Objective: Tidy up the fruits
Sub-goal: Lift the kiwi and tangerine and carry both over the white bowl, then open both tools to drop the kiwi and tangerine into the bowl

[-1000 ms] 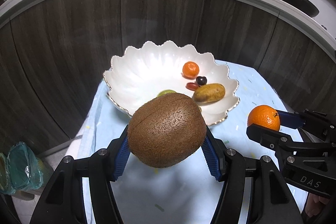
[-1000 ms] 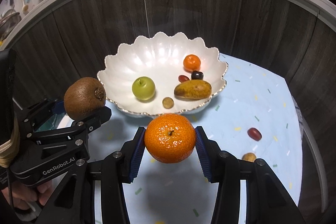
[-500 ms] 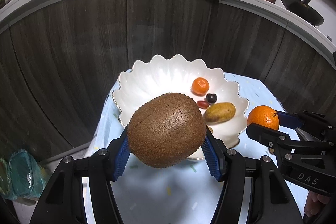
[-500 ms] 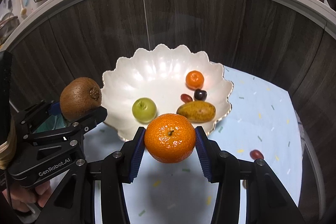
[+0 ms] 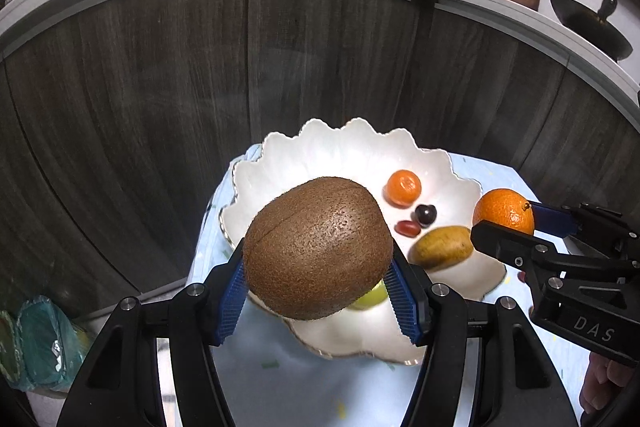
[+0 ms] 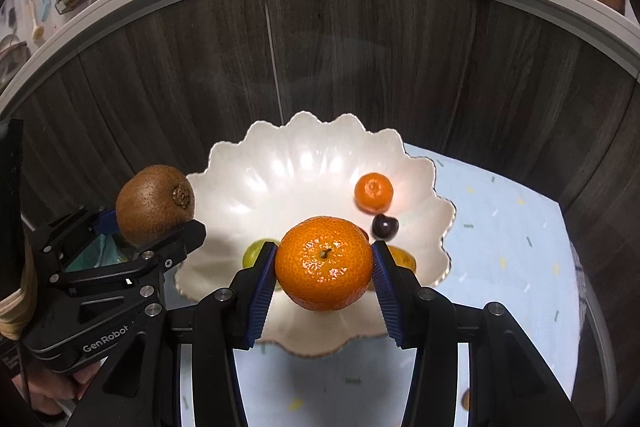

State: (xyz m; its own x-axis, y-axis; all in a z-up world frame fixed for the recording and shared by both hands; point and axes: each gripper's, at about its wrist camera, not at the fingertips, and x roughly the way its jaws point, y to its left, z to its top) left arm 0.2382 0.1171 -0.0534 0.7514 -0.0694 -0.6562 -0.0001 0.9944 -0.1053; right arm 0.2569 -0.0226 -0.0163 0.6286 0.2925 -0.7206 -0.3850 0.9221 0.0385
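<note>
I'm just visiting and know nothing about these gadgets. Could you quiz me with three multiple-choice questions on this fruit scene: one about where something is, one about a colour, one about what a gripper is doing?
1. Where does the small dark cherry lie?
A. inside the white bowl
B. on the blue cloth
C. on the kitchen counter

2. What colour is the fruit in the right gripper?
A. green
B. orange
C. brown

3. What is the left gripper doing?
A. hanging open and empty
B. resting shut with nothing in it
C. clamping a kiwi

Answers:
1 A: the cherry sits in the bowl just below the little tangerine.
2 B: an orange mandarin is pinched between its blue pads.
3 C: the brown kiwi is squeezed between its pads, above the bowl's near edge.
</note>
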